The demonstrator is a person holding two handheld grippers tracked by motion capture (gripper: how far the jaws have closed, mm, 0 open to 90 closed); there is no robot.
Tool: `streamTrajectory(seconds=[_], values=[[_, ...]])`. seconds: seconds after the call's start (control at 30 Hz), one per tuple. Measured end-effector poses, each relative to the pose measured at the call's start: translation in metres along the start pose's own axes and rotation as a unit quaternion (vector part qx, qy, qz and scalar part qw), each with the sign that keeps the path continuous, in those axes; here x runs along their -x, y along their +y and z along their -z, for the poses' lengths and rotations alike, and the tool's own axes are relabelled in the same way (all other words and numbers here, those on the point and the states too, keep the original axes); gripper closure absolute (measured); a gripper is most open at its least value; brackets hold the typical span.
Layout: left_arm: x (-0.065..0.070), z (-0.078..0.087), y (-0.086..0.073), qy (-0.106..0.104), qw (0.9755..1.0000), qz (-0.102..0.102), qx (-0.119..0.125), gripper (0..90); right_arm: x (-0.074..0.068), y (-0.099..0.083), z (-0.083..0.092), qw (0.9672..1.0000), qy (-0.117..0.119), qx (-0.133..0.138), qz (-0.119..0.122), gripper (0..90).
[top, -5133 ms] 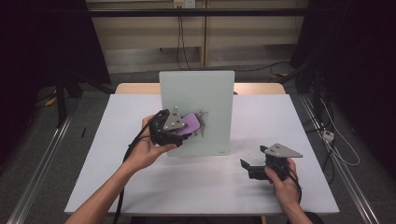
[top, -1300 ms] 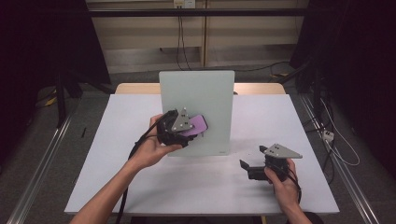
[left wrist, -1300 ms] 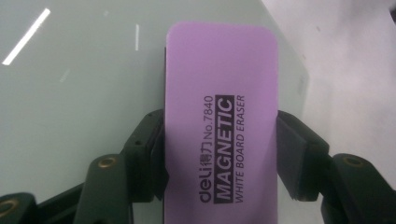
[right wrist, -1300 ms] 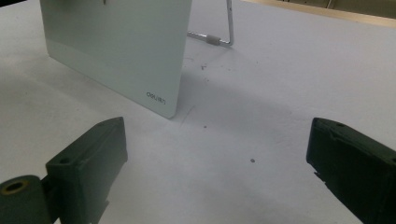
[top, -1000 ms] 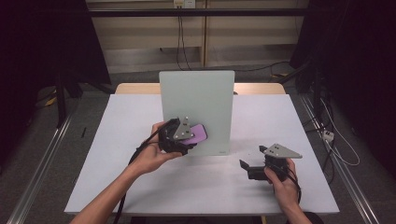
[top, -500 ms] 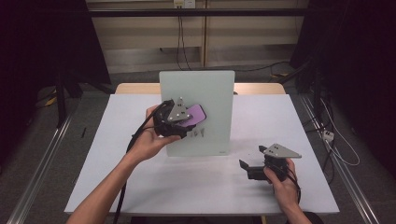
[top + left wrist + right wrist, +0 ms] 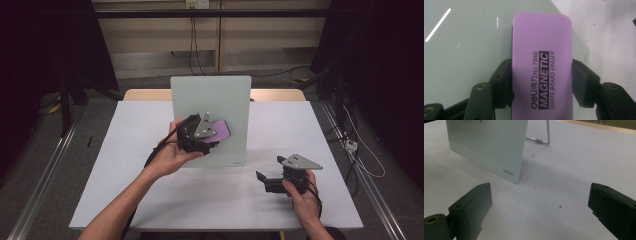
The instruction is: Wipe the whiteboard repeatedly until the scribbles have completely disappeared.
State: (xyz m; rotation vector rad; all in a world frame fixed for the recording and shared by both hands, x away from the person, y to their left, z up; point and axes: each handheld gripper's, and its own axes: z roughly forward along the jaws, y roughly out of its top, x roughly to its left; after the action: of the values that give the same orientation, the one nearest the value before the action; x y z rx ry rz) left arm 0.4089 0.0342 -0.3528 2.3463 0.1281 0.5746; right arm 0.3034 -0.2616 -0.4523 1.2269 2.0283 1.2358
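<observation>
A pale green glass whiteboard (image 7: 212, 100) stands upright on the white table (image 7: 125, 150), propped by a wire stand (image 7: 547, 135) behind it. My left gripper (image 7: 212, 137) is shut on a purple magnetic whiteboard eraser (image 7: 221, 131) (image 7: 541, 67), held flat against the board's face (image 7: 461, 55) near its middle. The black pads (image 7: 503, 82) press on the eraser's long sides. My right gripper (image 7: 265, 181) rests low on the table to the right of the board, open, with nothing between its fingers (image 7: 474, 202). The board's lower corner (image 7: 509, 171) lies ahead of it.
The table's wooden far edge (image 7: 280, 94) shows behind the board. Cables run along the floor at the right (image 7: 360, 150). Bare white tabletop lies to the left and front of the board.
My left gripper has carried the eraser up and a little right across the board's face, after dipping lower a second ago. The right gripper has stayed put.
</observation>
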Motion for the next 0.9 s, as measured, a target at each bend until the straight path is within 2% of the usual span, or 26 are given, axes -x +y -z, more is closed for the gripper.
streamTrajectory(seconds=[0.3, 0.47, 0.53, 0.57, 0.63, 0.9], values=[[0.026, -0.025, -0.011, -0.039, 0.9988, -0.009, -0.027, 41.0, 0.001, 0.000, 0.002, 1.0000, -0.001, 0.004, 0.001, 5.0], [0.036, -0.033, -0.017, -0.049, 0.9975, -0.020, -0.046, 41.0, 0.001, 0.000, 0.001, 1.0000, -0.001, 0.003, 0.000, 5.0], [0.038, -0.033, -0.018, -0.048, 0.9976, -0.016, -0.047, 41.0, 0.001, 0.000, 0.001, 1.0000, -0.001, 0.002, 0.000, 5.0], [0.036, -0.031, -0.019, -0.048, 0.9977, -0.014, -0.047, 41.1, 0.001, 0.000, 0.001, 1.0000, -0.001, 0.002, 0.000, 5.0], [0.031, -0.026, -0.020, -0.047, 0.9982, 0.002, -0.036, 41.1, 0.001, 0.000, 0.002, 1.0000, -0.001, 0.003, -0.001, 5.0], [0.001, 0.006, -0.014, -0.003, 0.9997, 0.024, -0.008, 41.1, 0.001, 0.000, 0.001, 1.0000, -0.001, 0.001, -0.001, 5.0]])
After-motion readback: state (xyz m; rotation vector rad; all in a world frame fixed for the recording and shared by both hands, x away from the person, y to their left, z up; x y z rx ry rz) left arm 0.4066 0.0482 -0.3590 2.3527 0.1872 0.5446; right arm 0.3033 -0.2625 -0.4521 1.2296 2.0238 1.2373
